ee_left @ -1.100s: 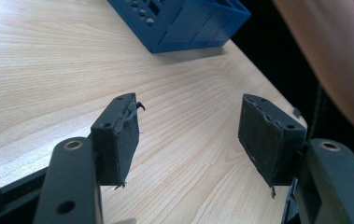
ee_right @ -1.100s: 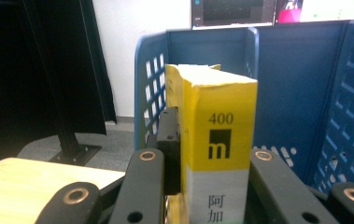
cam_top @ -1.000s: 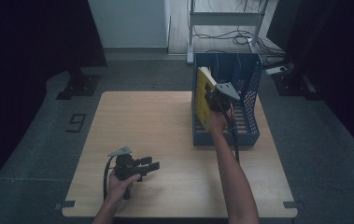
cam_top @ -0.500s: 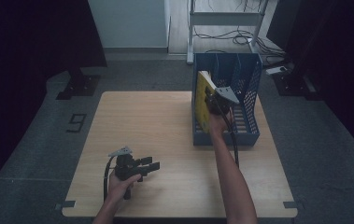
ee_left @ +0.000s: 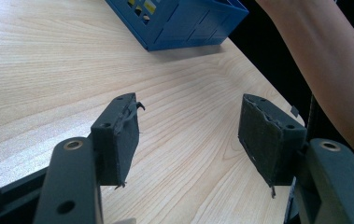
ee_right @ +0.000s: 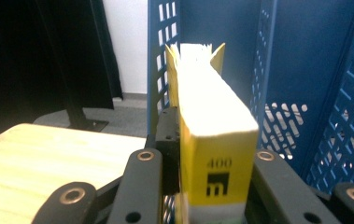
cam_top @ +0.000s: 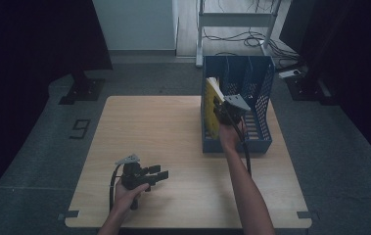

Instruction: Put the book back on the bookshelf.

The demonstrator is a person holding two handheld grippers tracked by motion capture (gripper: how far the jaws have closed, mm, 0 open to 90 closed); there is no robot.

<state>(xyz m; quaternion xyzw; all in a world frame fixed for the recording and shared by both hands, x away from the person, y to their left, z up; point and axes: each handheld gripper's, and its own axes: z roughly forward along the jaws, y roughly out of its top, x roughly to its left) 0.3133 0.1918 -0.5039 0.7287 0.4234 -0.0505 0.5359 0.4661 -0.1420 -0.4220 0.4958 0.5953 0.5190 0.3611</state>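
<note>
— Yellow thick paperback book point(ee_right: 214, 154), where was it seen?

— It was seen upright at the left end of the blue perforated plastic file rack point(cam_top: 264, 93), in the leftmost compartment as the high view showed it. Its spine was turned toward the person, and its fanned page edges were seen above in the right gripper view.

— By what was it held?

— It was pinched by the right tool point(cam_top: 220, 108), whose two black jaws were pressed against the covers near the spine. In the right gripper view the book was flanked on both sides by those jaws, and a black mark and the figure 400 could be read on the spine. Whether the book's lower edge was rested on the rack floor could not be told.

— And how was the other tool placed?

— The left tool point(cam_top: 157, 174) was held low over the near left part of the light wooden table point(cam_top: 149, 127), well apart from the rack. Its jaws were spread wide, and nothing but bare wood grain was seen between the dark padded fingers point(ee_left: 123, 140) in the left gripper view. A corner of the rack and the person's right forearm point(ee_left: 324, 60) were caught farther off in that view.

— Where was the rack set?

— It was set on the far right part of the table.
</note>
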